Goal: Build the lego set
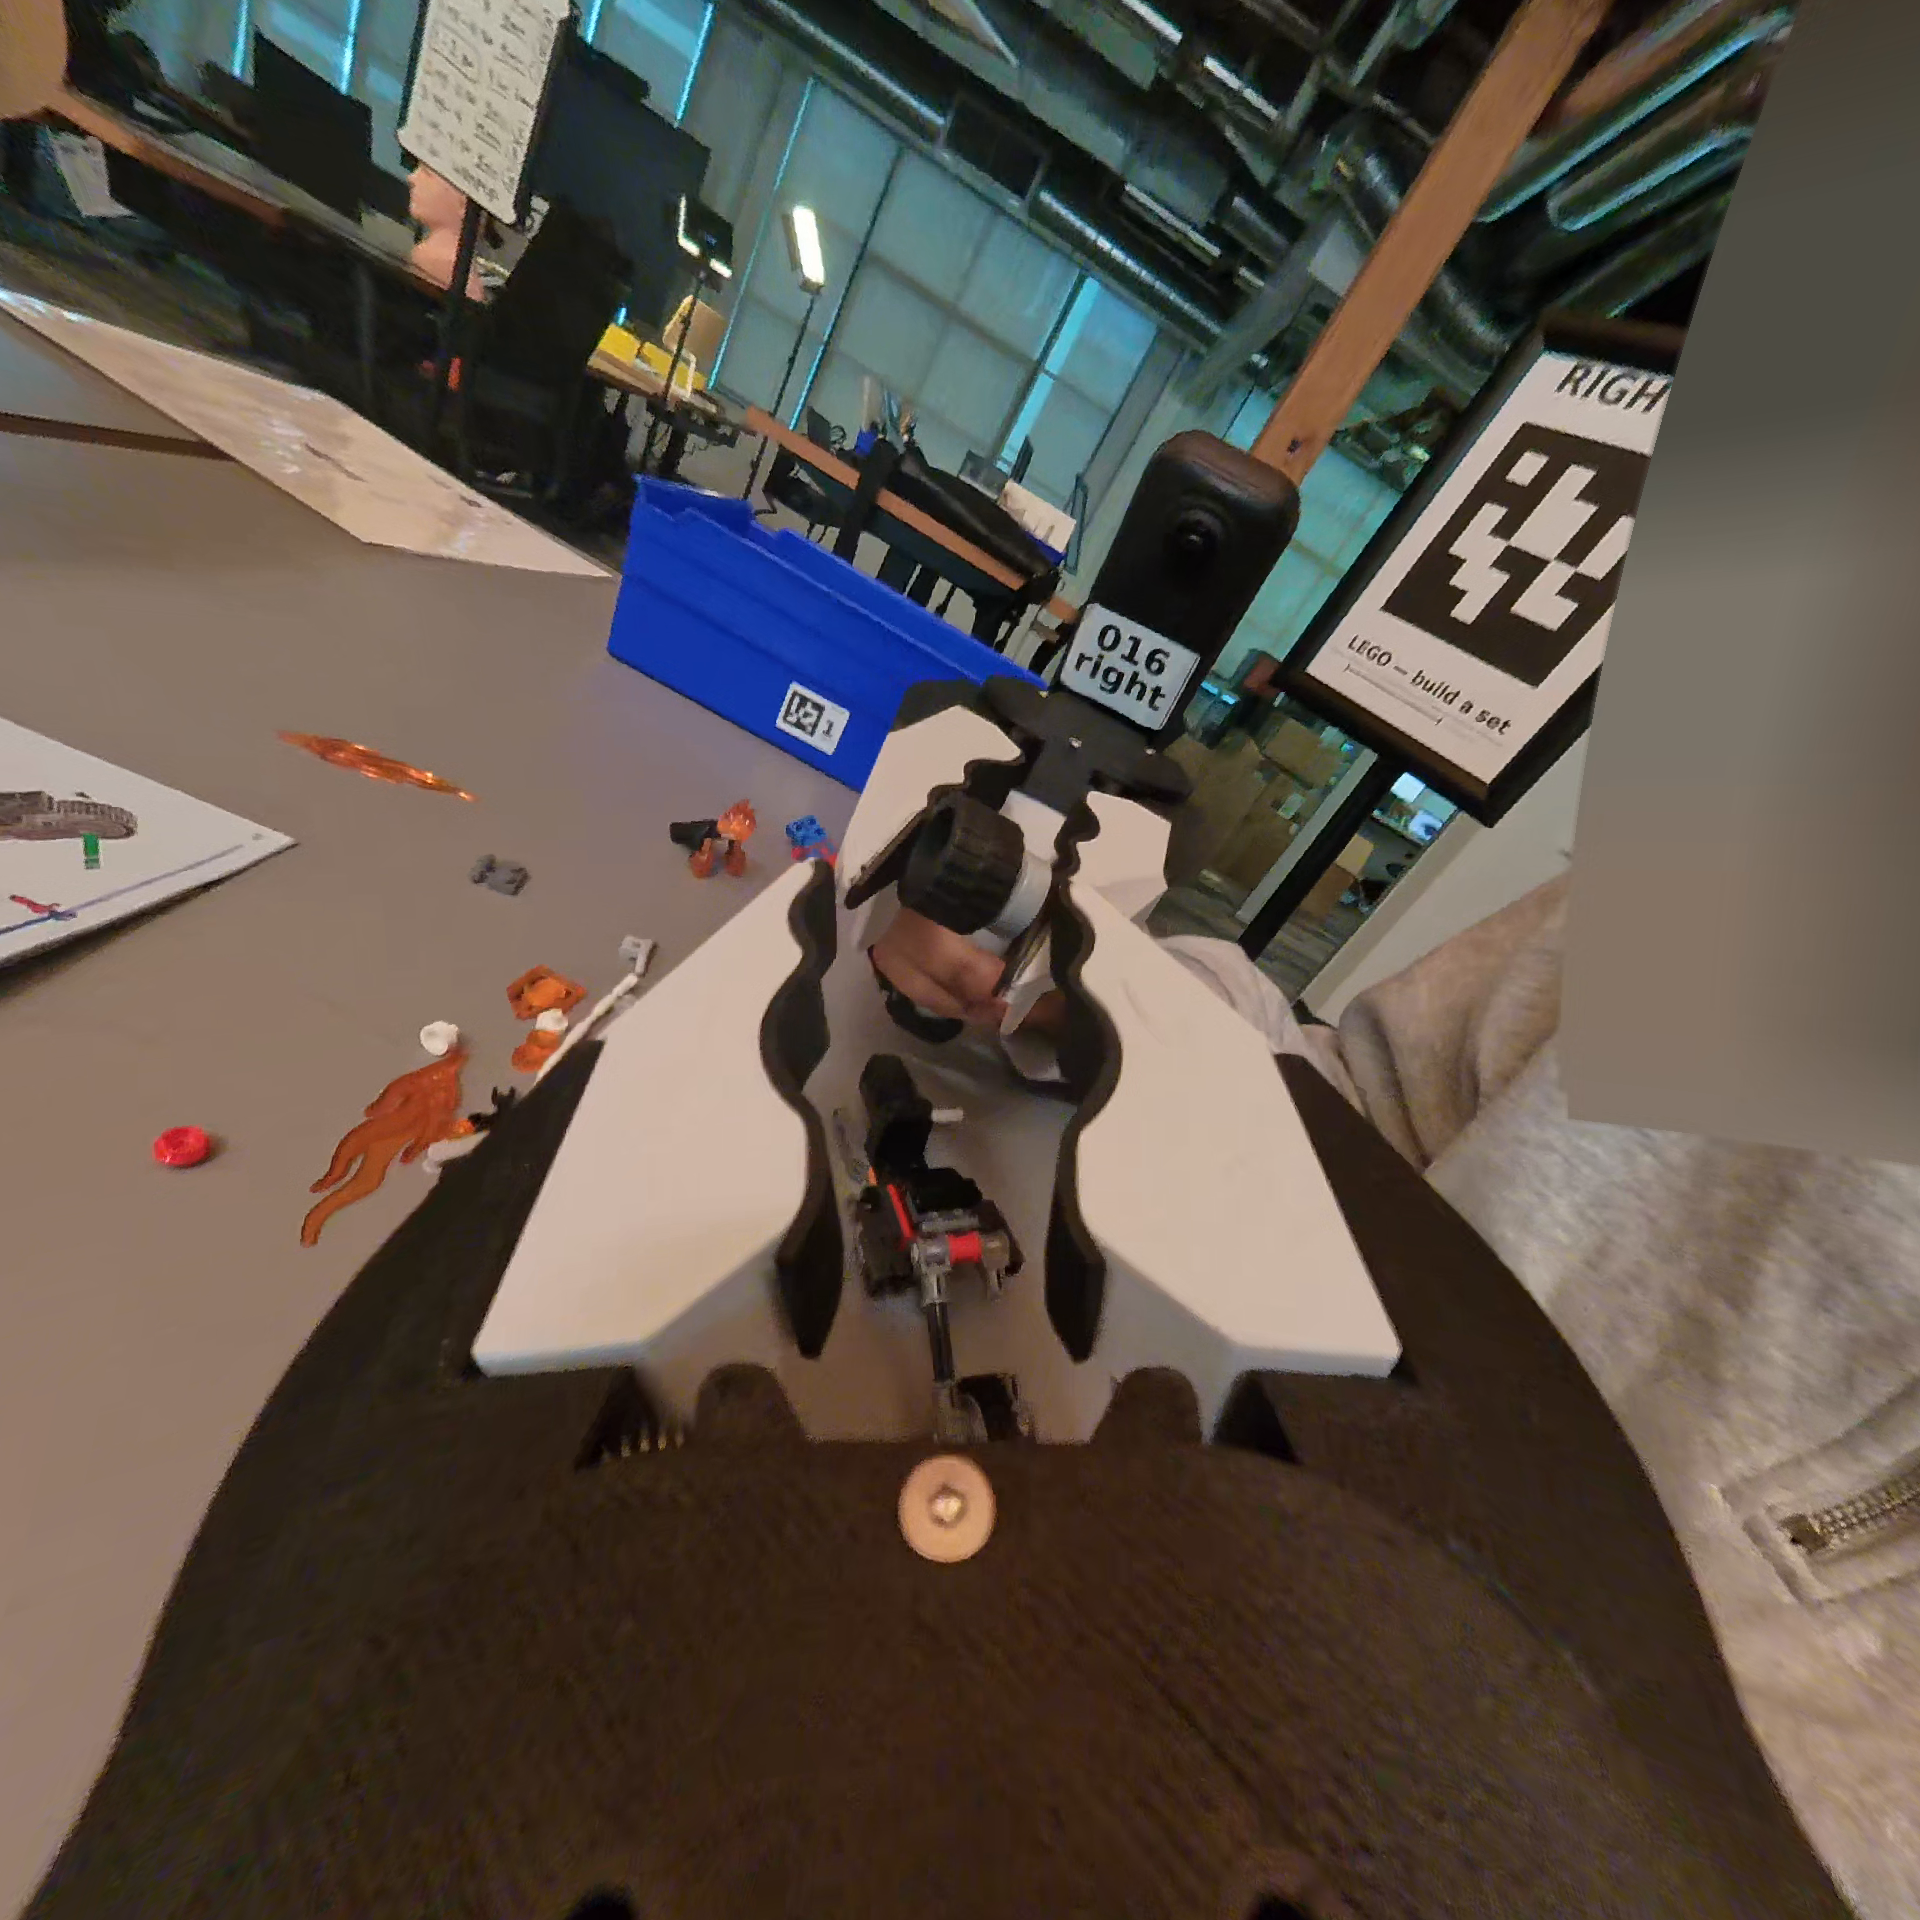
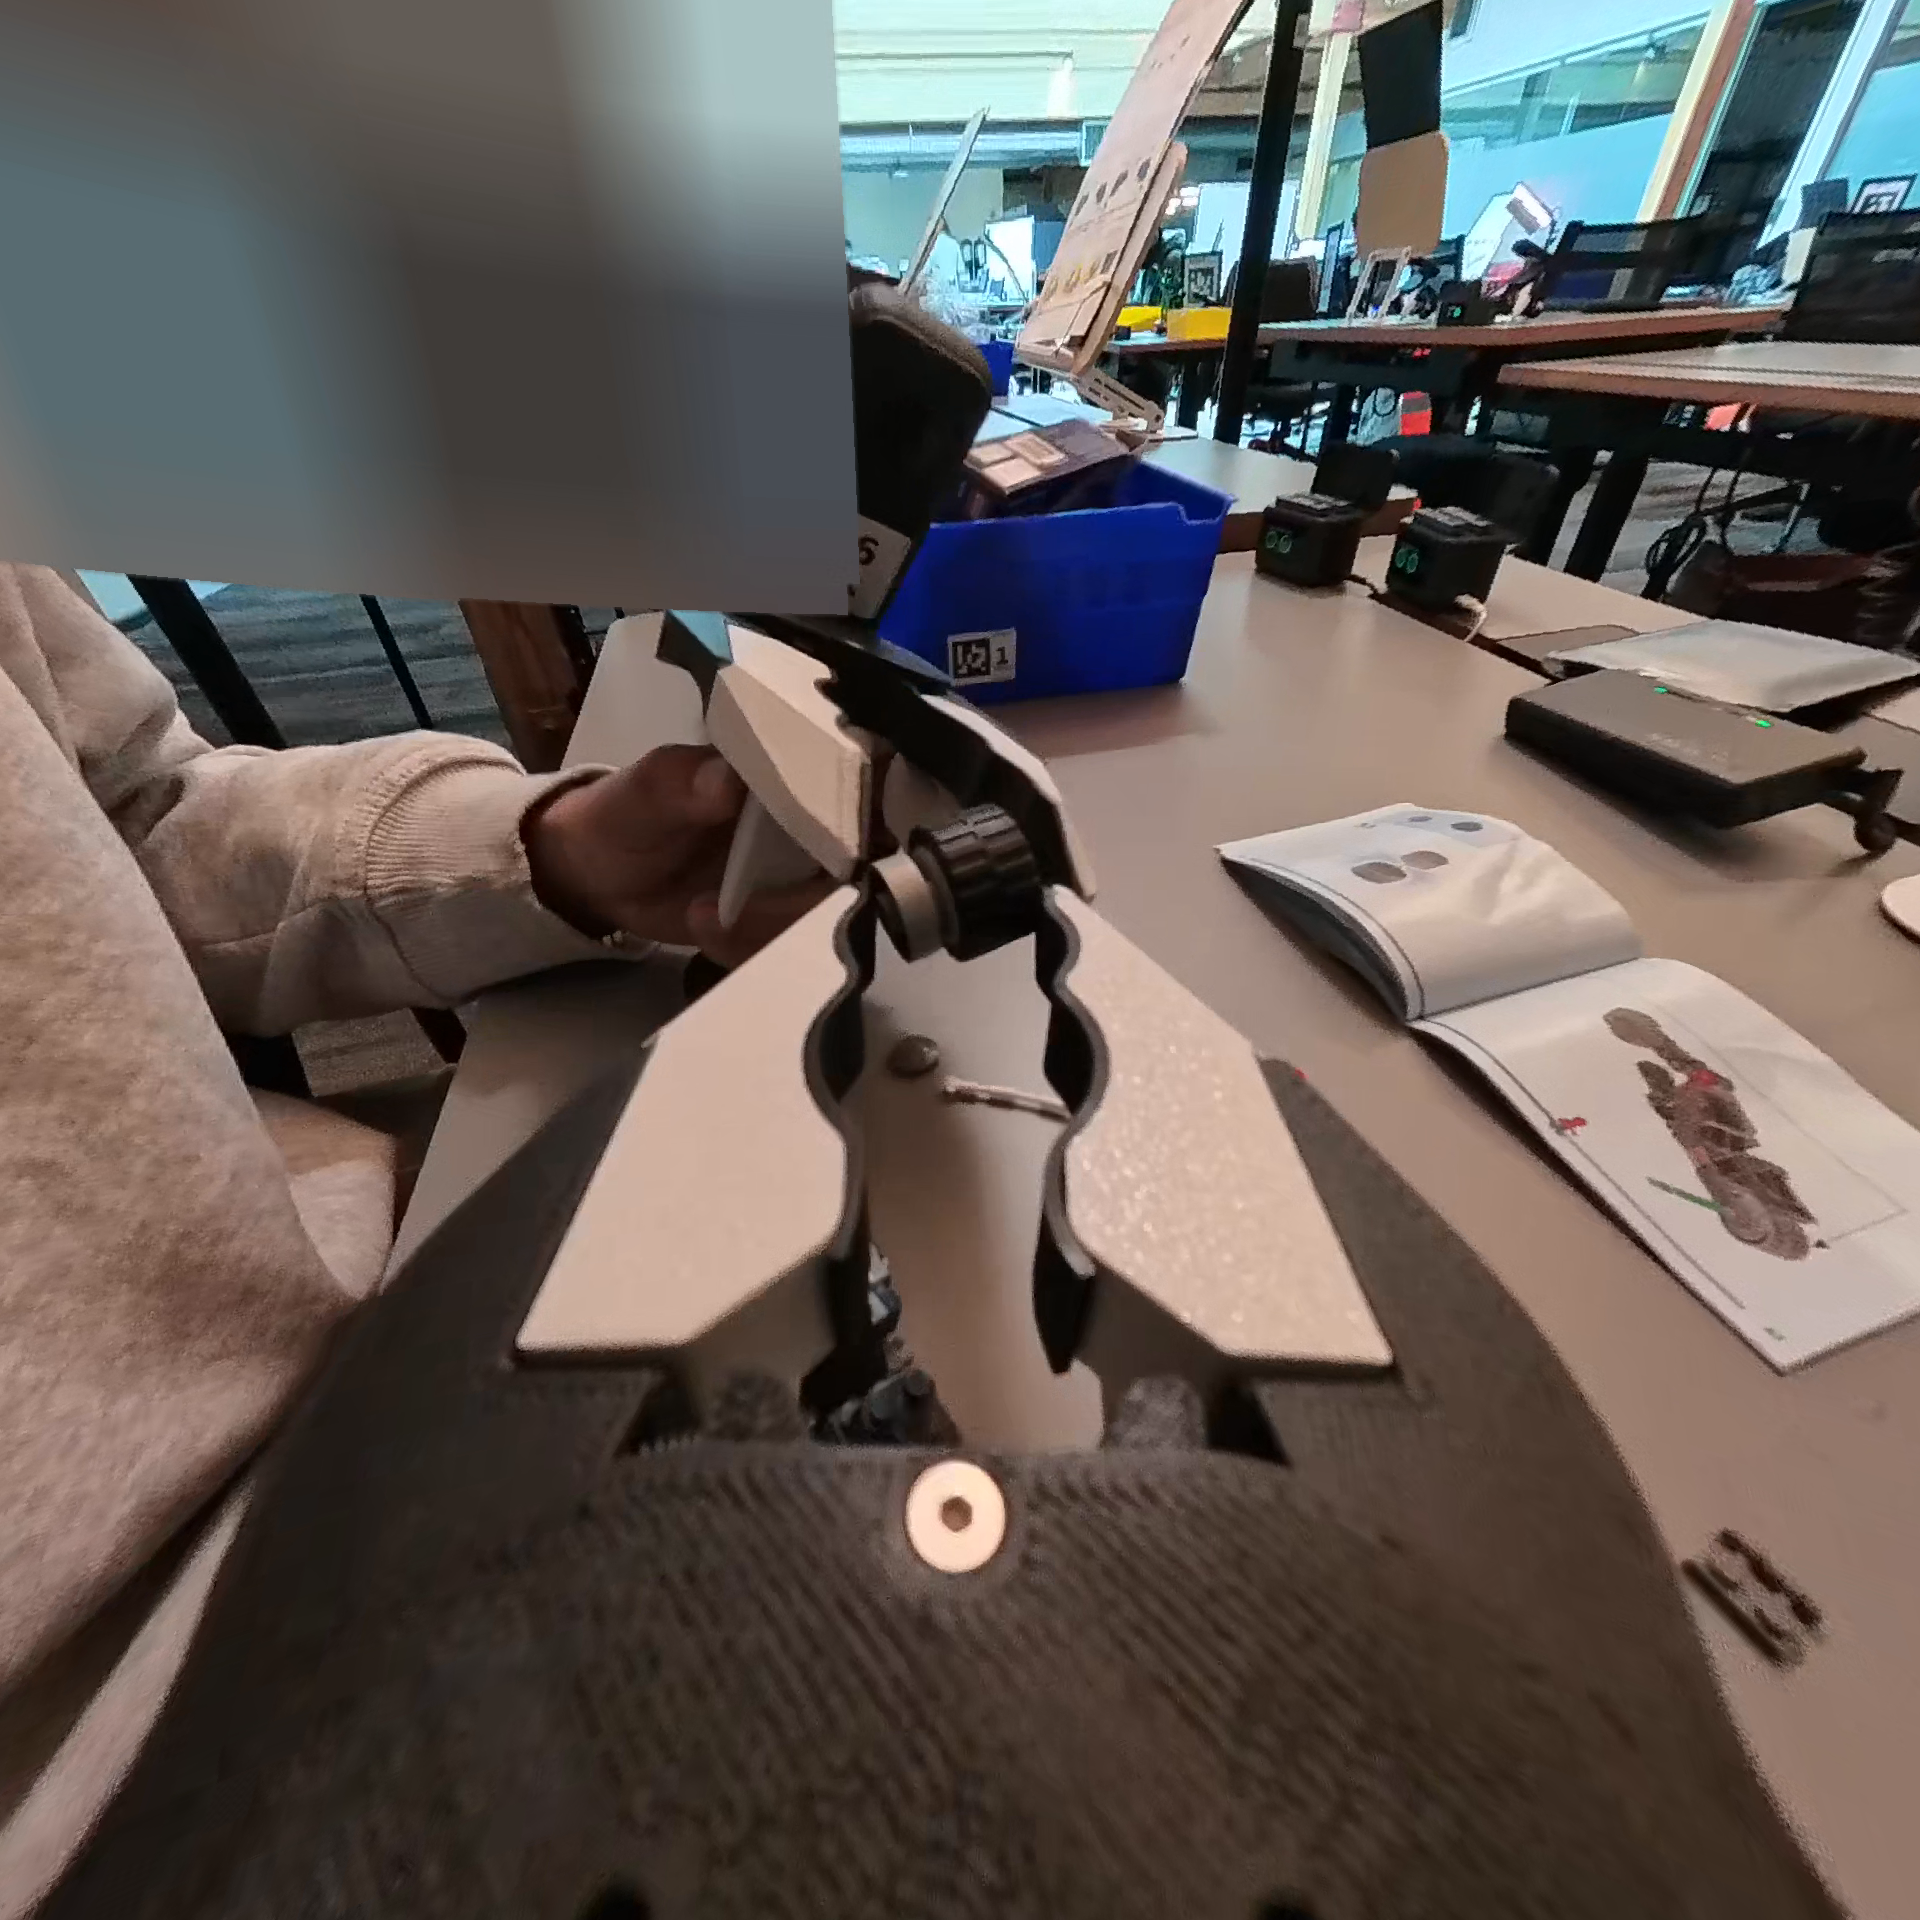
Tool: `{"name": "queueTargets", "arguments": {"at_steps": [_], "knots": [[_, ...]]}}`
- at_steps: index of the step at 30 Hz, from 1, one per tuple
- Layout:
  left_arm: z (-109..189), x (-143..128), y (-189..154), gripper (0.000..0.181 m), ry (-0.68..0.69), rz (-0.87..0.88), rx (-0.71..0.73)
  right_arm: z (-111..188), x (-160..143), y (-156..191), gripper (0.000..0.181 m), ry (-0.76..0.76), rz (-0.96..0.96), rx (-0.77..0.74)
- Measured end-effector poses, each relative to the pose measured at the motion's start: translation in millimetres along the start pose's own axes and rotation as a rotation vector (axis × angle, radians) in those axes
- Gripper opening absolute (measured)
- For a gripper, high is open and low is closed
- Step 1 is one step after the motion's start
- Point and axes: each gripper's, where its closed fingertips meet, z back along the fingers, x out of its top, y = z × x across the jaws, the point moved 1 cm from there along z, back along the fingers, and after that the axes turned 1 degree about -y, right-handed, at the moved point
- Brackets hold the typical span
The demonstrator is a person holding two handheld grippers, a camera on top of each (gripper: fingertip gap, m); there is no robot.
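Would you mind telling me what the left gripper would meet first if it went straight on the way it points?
Most likely the black wheel between the tips of the left gripper, then the right gripper just behind it; depth between them is unclear.

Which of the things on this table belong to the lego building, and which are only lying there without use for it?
For the build: wheel at the gripper tips, black and red assembly, open booklet, orange flame piece, red round piece, probably the blue bin.

Only lying there: flat black box, small black units, grey pouch.
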Motion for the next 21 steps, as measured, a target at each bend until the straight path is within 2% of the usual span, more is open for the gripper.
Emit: {"name": "queueTargets", "arguments": {"at_steps": [8, 9, 11, 13, 16, 18, 21], "knots": [[0.5, -7.9, 1.8, 0.039, 0.024, 0.020, 0.034, 2.1, -7.6, 0.4, 0.029, 0.019, -0.002, -0.052], [1.3, -7.9, 2.9, 0.037, 0.024, 0.020, 0.040, 1.9, -8.5, -2.4, 0.029, 0.024, 0.001, -0.073], [4.1, -6.7, 4.8, 0.020, 0.017, 0.027, 0.050, 2.7, -10.2, -7.9, 0.028, 0.034, 0.007, -0.110], [6.7, -4.0, 5.1, 0.019, -0.002, 0.037, 0.046, 3.0, -8.0, -4.9, 0.027, 0.018, -0.014, -0.081], [6.8, -4.5, -0.4, 0.023, -0.005, 0.063, -0.003, 3.4, -6.4, -4.4, 0.026, 0.006, -0.025, -0.074], [5.9, -6.9, -2.8, 0.038, 0.004, 0.083, -0.033, 3.4, -6.6, -5.5, 0.026, 0.011, -0.005, -0.091], [5.7, -7.3, -3.7, 0.040, 0.000, 0.111, -0.052, 2.2, -7.2, -4.4, 0.026, 0.019, 0.021, -0.097]]}}
